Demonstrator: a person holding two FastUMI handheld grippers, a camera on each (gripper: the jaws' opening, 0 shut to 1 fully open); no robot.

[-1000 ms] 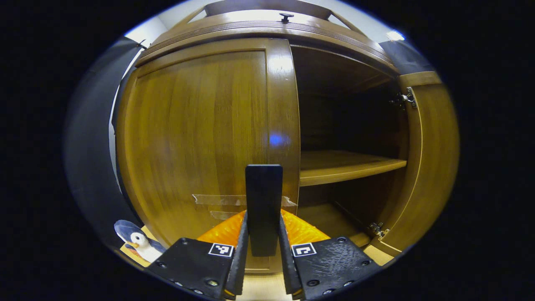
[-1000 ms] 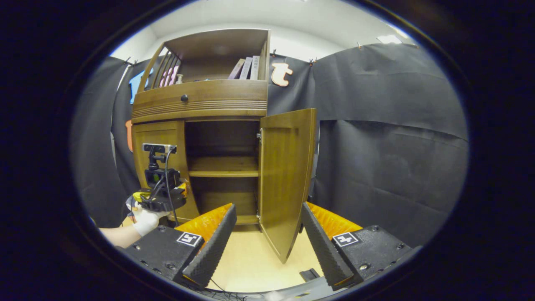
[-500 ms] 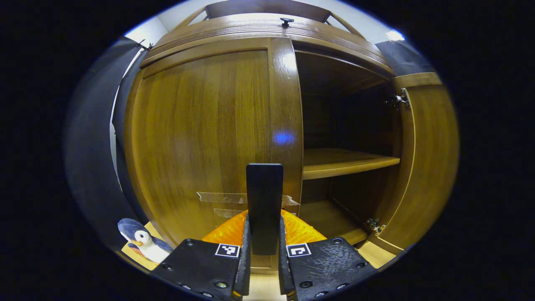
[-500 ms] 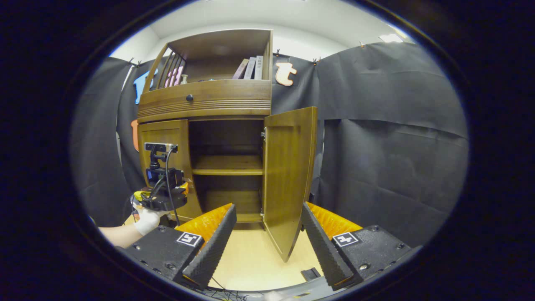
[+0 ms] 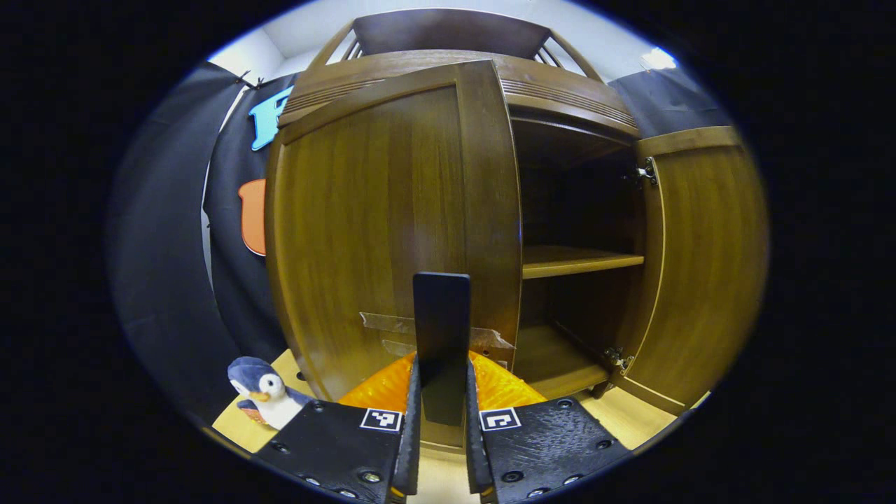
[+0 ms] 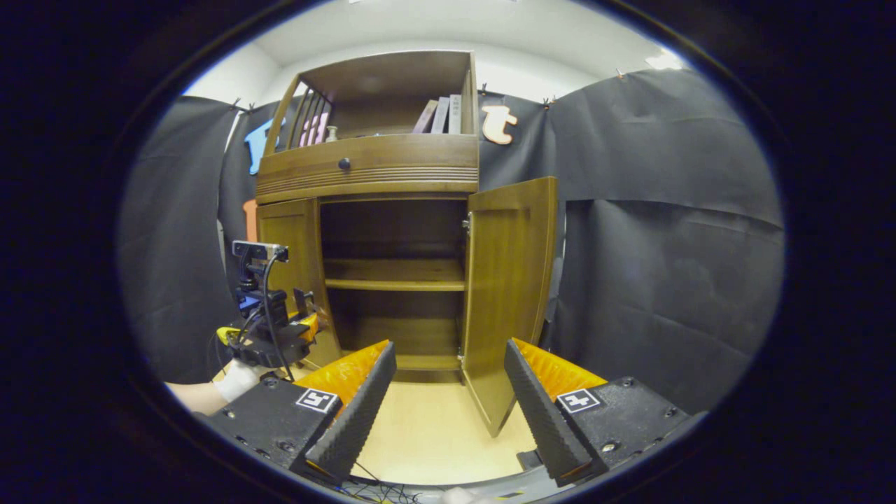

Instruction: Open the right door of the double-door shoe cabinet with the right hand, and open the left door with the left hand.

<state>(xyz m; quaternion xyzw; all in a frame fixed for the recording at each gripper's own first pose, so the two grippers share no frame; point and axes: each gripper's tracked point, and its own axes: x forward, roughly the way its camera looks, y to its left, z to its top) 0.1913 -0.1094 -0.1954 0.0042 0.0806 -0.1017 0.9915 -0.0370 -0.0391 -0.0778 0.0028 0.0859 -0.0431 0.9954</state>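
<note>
A: Gripping a flat dark handle (image 5: 441, 329), the left gripper (image 5: 441, 448) shows in the left gripper view with both fingers pressed against the handle's sides. The handle stands upright at the free edge of the left door (image 5: 392, 224).

B: And how does the door stand?

A: Swung partly out from the shoe cabinet (image 5: 560, 91); strips of clear tape (image 5: 392, 323) cross its lower part. Beyond its edge the dark inside shows, with a shelf (image 5: 577, 260). The right door (image 5: 700, 259) stands wide open on its hinges. A toy penguin (image 5: 262, 392) sits on the floor at lower left.

B: The right gripper view?

A: The right gripper (image 6: 448, 392) has its fingers spread wide with nothing between them, well apart from the cabinet (image 6: 371, 175). The right door (image 6: 507, 294) is open, edge toward the camera. The left door (image 6: 290, 266) is angled out a little, and the left gripper (image 6: 280, 329) is at its lower edge, held by a gloved hand (image 6: 238, 381). Books (image 6: 441, 115) lean in the open top shelf.
</note>
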